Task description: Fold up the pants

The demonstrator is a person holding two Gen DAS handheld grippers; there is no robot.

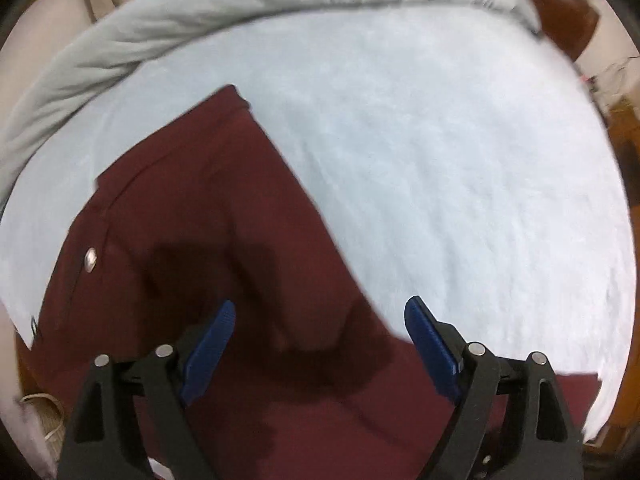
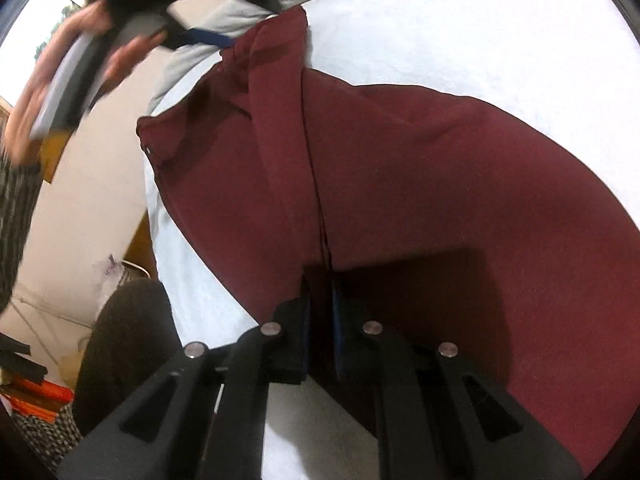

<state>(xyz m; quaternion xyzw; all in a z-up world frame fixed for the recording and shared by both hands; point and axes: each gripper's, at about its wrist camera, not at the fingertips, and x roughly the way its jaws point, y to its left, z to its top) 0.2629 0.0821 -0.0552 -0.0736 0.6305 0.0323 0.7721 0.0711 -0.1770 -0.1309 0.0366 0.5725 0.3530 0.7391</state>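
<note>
Dark red pants (image 1: 208, 216) lie spread on a pale blue bed sheet (image 1: 440, 160). My left gripper (image 1: 320, 316) is open and empty, held above the pants' fabric, with blue pads (image 1: 428, 344). In the right wrist view the pants (image 2: 400, 168) fill the middle, waistband at the far end. My right gripper (image 2: 320, 300) is shut on the pants' near edge at the centre seam. The left gripper (image 2: 200, 36) and the hand holding it show blurred at the upper left.
A grey rolled duvet (image 1: 200, 12) lies along the bed's far side. A brown headboard (image 1: 560, 8) is at the upper right. The person's dark-trousered leg (image 2: 124, 344) stands beside the bed, with clutter on the floor (image 2: 36, 400).
</note>
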